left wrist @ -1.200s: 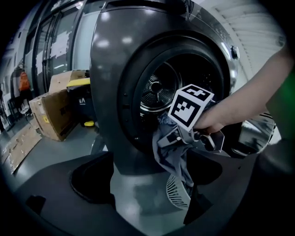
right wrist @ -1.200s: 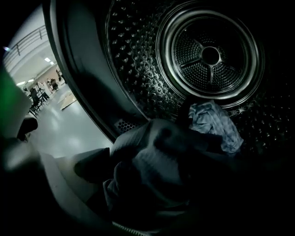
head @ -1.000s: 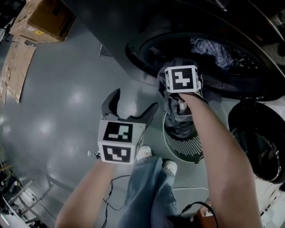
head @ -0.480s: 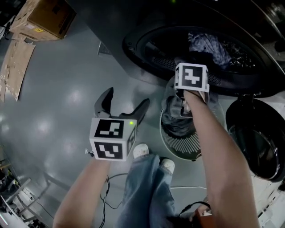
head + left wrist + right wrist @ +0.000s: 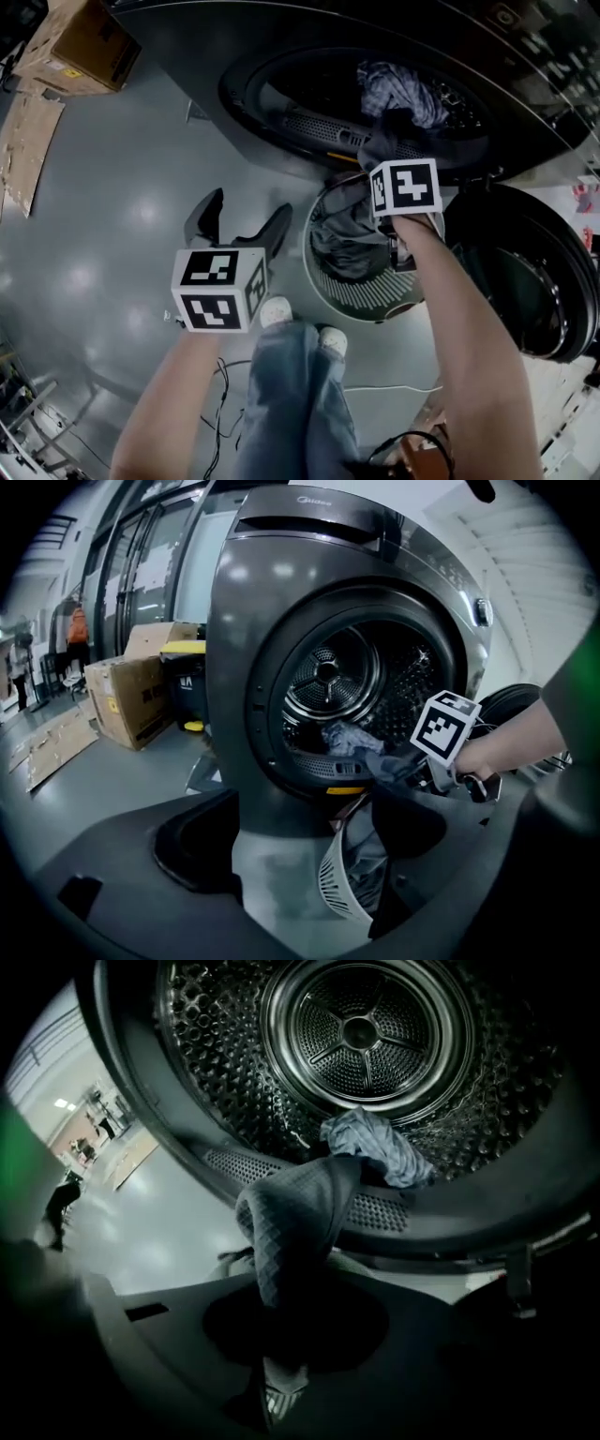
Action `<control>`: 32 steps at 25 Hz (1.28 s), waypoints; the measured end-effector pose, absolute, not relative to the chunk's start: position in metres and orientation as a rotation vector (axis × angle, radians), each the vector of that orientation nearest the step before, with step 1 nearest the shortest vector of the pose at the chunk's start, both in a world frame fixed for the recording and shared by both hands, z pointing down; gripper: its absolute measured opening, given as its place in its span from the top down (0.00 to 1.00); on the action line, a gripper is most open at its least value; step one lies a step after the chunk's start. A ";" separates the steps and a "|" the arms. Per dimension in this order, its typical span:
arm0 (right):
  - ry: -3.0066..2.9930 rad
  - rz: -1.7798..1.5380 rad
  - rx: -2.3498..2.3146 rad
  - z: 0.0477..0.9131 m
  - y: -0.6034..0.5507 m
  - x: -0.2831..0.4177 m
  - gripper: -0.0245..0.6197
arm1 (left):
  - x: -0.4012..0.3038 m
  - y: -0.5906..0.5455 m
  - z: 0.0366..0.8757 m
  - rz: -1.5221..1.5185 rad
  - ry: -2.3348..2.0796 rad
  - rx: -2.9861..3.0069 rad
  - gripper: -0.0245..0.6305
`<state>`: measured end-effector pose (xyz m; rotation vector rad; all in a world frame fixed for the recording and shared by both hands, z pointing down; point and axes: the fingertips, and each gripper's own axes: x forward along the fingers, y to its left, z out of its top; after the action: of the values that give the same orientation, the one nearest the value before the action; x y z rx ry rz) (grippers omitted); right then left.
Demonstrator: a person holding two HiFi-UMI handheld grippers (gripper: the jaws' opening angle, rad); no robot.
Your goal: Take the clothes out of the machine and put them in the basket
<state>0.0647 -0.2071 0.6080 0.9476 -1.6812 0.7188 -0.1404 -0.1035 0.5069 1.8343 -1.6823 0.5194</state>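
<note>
Clothes are found in three spots. A grey quilted cloth [image 5: 292, 1221] is pinched in the right gripper [image 5: 281, 1372], whose jaws are pressed together on its lower end. A light blue garment [image 5: 375, 1147] is left in the drum, beyond and above those jaws. A dark heap [image 5: 342, 246] is piled in the basket [image 5: 361, 298] just under that gripper. The right gripper is pointed steeply down over the basket's far rim, close to the mouth of the machine [image 5: 272, 112], with the forearm stretched in from the lower right. The grey cloth is draped from the drum's lip down to the jaws, so the space past them is largely blocked by it. The left gripper [image 5: 239, 223] is held well to the left of the basket and tilted down over the floor [image 5: 112, 234]; its jaws are spread and closing, and nothing is caught between them. The open door [image 5: 525, 281] is seen to the right of the right gripper. Two shoes [image 5: 275, 310] are seen just beside the left gripper's cube. Counted: two grippers, one basket, one machine, one box [image 5: 80, 42] far beyond the left gripper, and two separate garments at the drum; the number of pieces in the heap cannot be told.
</note>
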 end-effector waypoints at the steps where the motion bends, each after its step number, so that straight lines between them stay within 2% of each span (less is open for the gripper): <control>1: -1.679 0.713 0.931 0.607 -0.200 0.071 0.89 | -0.135 -0.101 0.505 0.520 -1.679 1.837 0.28; 8: -1.682 0.748 0.811 0.595 -0.141 0.107 0.89 | -0.099 -0.079 0.483 0.503 -1.650 1.862 0.29; 24: -1.660 0.892 0.470 0.591 -0.002 0.132 0.89 | -0.049 -0.035 0.461 0.508 -1.638 1.892 0.30; 32: -1.634 0.920 0.435 0.590 -0.003 0.142 0.89 | -0.039 -0.029 0.463 0.489 -1.650 1.870 0.30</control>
<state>0.1425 -0.0032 0.5895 0.4353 -1.6343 0.9204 -0.0389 -0.0287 0.4627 1.8698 -1.6498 0.4893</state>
